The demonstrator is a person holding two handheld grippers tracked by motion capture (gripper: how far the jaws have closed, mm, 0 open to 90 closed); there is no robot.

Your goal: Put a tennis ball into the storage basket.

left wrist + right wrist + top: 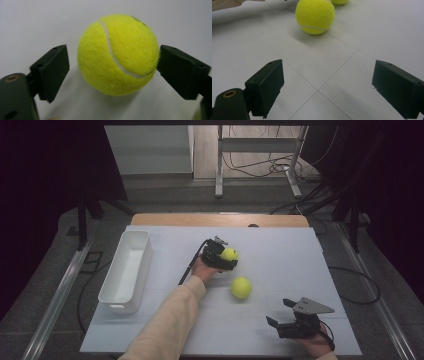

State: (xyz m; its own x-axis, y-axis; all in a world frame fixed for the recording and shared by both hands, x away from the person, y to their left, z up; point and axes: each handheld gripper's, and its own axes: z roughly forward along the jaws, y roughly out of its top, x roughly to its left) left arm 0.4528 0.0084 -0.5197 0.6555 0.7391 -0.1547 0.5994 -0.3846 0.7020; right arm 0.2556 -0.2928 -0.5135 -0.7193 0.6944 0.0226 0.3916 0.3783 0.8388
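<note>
Nearest the camera, at the table's front right, the right gripper (282, 316) rests in the person's hand with its jaws spread and nothing between them, aimed toward a loose tennis ball (241, 287) lying well apart on the bare surface.

Beyond that, near the table's middle, the left gripper (227, 256) straddles a second tennis ball (117, 53), which sits squarely between its jaws. In the left gripper view one pad meets the felt while a sliver of gap remains at the other, so the grip reads as not yet made (a judgement from that view alone). The ball lies dead ahead of this tool, resting on the table; being round, it offers no long axis to line up with, and the left hand is plainly the nearer one.

Farther left stands a white bin (124, 270), long side running front to back. The white tabletop (280, 250) is marked by faint seams. Behind it, a grey floor, trailing cables and a metal table frame sit in a dim room.
</note>
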